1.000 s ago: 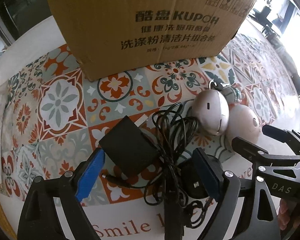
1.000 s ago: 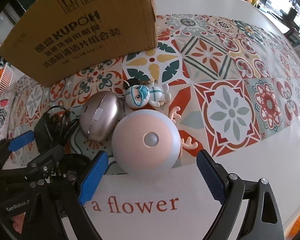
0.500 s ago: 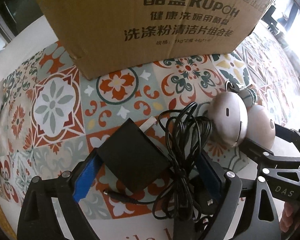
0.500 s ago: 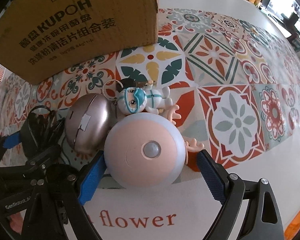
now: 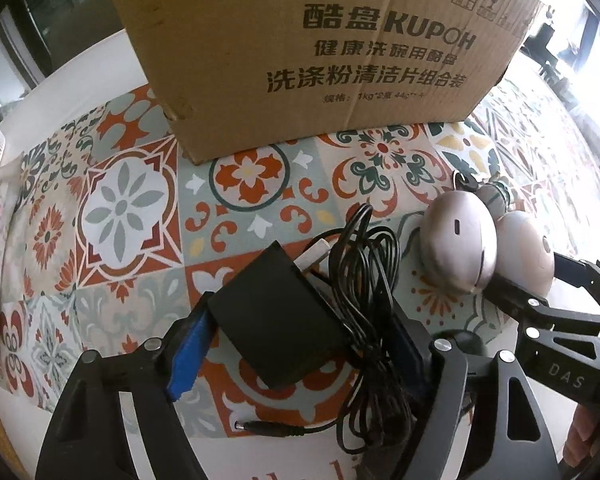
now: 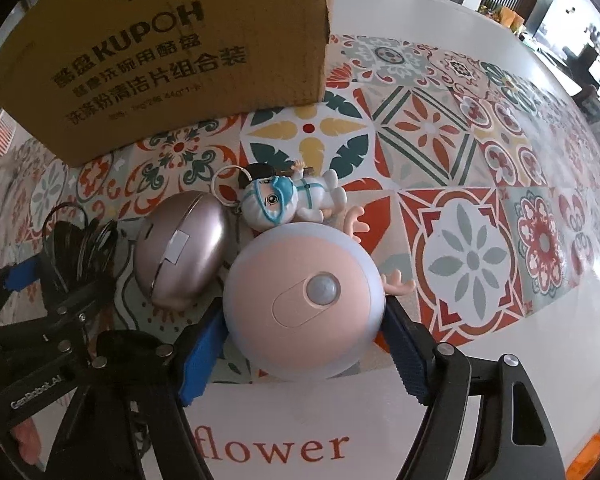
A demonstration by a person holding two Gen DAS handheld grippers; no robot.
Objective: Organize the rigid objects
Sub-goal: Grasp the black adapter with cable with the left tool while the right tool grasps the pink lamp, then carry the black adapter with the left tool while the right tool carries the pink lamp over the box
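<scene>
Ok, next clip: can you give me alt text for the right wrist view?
The right gripper has just closed around a round pink night light, its blue pads at both sides, on a tile-patterned tablecloth. Behind it lie a masked figurine keychain and a metallic oval case, before a cardboard box.

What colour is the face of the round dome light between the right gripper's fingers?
Peach-pink face with a pale lilac-white rim on the round dome light, best seen in the right wrist view.

Both grippers point steeply down, side by side. The left gripper (image 5: 300, 344) and the right gripper (image 6: 304, 350) have just been closing, each with something between its jaws.
</scene>
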